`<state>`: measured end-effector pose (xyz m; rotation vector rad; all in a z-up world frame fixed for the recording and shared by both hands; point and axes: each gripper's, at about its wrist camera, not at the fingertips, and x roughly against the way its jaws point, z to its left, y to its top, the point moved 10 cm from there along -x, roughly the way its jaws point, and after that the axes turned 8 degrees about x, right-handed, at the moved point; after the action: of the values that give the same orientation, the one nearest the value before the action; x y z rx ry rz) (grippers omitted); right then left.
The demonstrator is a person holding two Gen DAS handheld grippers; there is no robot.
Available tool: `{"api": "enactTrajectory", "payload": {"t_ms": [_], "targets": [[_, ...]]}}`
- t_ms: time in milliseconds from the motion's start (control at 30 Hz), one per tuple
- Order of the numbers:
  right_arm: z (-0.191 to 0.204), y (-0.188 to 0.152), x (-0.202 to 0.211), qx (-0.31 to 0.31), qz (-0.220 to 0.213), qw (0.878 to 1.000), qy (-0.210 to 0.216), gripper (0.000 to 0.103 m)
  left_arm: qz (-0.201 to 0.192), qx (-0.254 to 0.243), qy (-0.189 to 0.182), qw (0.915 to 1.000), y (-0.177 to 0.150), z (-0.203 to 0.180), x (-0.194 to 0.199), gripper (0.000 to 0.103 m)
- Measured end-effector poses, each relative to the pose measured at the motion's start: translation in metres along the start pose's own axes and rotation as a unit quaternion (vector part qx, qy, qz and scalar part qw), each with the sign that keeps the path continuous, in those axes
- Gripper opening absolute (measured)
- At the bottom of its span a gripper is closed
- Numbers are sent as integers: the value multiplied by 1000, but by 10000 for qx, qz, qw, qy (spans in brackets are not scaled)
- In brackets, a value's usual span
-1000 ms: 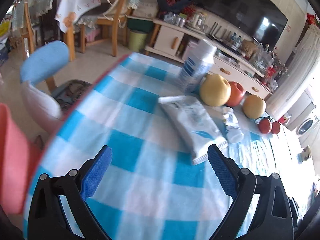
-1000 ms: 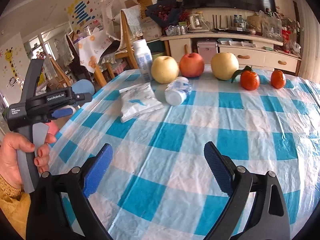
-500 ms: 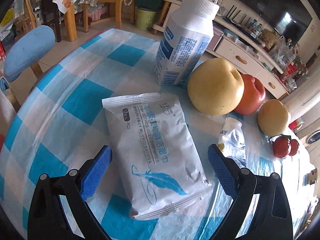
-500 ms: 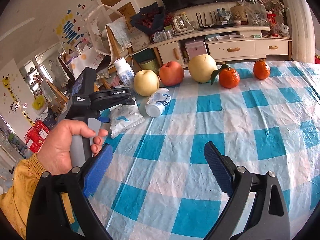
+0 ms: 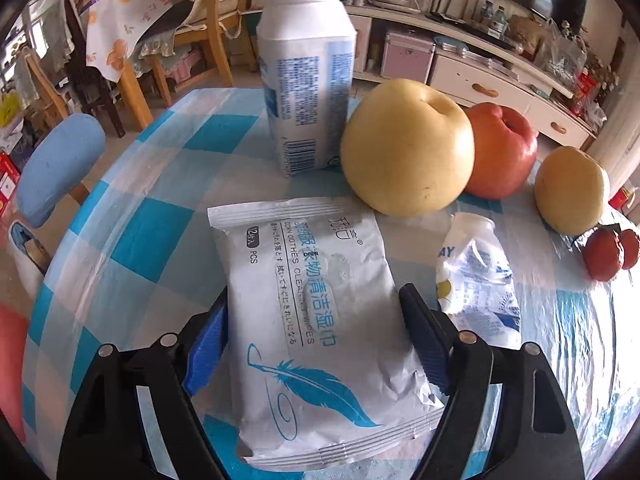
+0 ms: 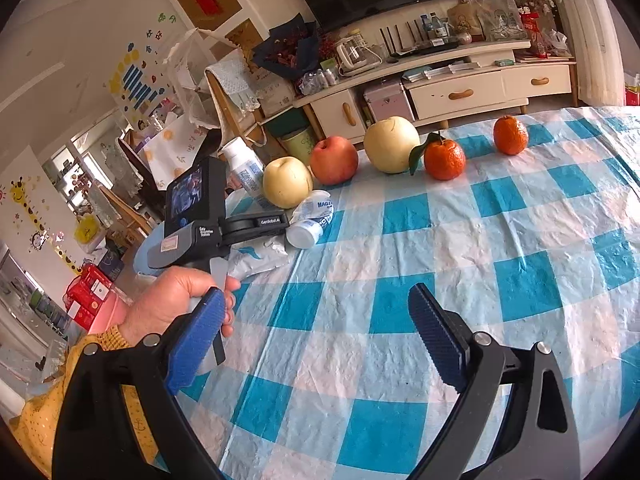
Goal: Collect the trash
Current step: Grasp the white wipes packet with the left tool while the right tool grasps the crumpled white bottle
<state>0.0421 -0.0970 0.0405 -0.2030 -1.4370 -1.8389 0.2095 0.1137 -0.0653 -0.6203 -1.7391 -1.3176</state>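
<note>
Change: the left gripper [image 5: 312, 340] has come in over the table since a second ago; the wipes packet [image 5: 320, 320], then well ahead of its tips, now lies between them.
Left gripper jaws: partly open and closing, the packet between them; the blue pads [image 5: 206, 344] sit right at the packet's long edges, and a firm press cannot be told.
Wipes packet: flat on the checked tablecloth [image 5: 148, 236], just in front of the yellow pear [image 5: 404, 160].
Crushed bottle: on its side, just right of the packet [image 5: 476, 276].
Upright white bottle: touching the pear's left side, behind the packet [image 5: 308, 68].
Red apple: just right of the pear [image 5: 500, 152].
Right gripper: jaws wide open, empty, above bare cloth well apart from the pear [image 6: 312, 336].
Hand: grips the left gripper's handle [image 6: 176, 300].
</note>
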Motion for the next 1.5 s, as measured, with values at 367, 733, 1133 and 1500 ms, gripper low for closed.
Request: {"api": "enactTrajectory", "payload": {"t_ms": [367, 733, 1133, 1500], "targets": [[-47, 12, 11, -352, -172, 9983, -441, 93, 151, -1822, -1347, 9739, -91, -117, 49, 79], [-85, 9, -31, -569, 132, 9975, -400, 93, 115, -1683, -1708, 9708, -108, -52, 87, 78], [-81, 16, -98, -359, 518, 9953, -737, 93, -348, -808, -1632, 9827, -83, 42, 94, 78], [-70, 64, -152, 140, 680, 9720, -2246, 96, -347, -795, -1951, 9770, -87, 43, 93, 78]]}}
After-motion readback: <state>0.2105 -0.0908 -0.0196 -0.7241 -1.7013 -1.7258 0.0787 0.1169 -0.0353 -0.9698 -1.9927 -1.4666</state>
